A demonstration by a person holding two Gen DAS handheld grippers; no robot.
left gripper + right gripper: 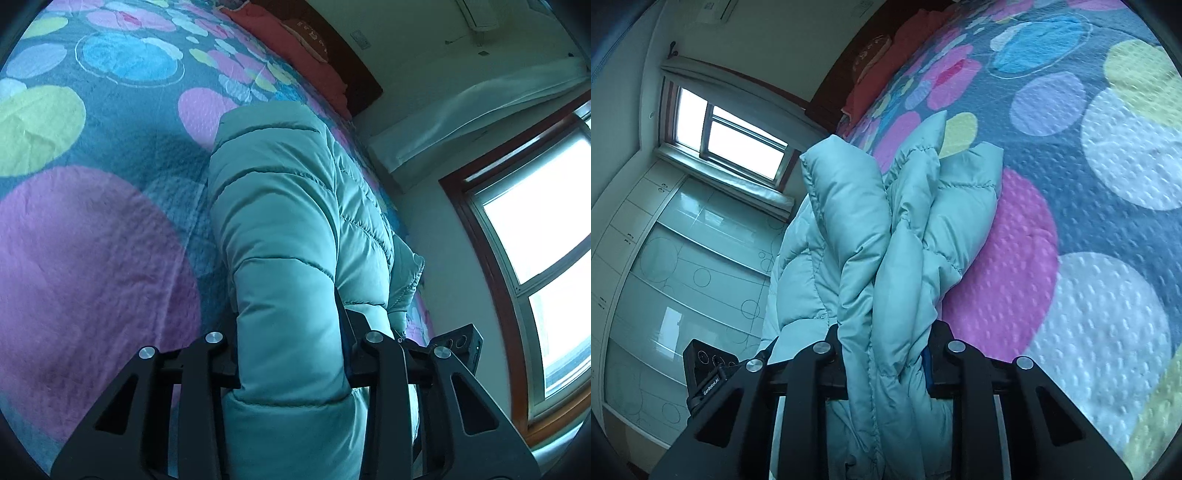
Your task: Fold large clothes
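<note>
Left wrist: left hand-held gripper (pixel 290 354) clamps jacket (pixel 280 206) | right hand-held gripper (pixel 888 363) likewise

Home bedroom, I'd say. I'm looking at a bed covered by a bedspread (pixel 110 155) with big coloured circles, pink, green, blue, on a dark teal ground. At the far end I see red pillows (pixel 295 40) against a dark wooden headboard (pixel 365 77). A wood-framed window (pixel 535 236) lets in bright daylight, with a pale curtain (pixel 480 110) bunched above it. A wall air conditioner (pixel 480 14) sits high up. From the right wrist view I get a built-in wardrobe (pixel 683 258) with glossy sliding doors marked with circle outlines, and small cabinets beside it.
</note>
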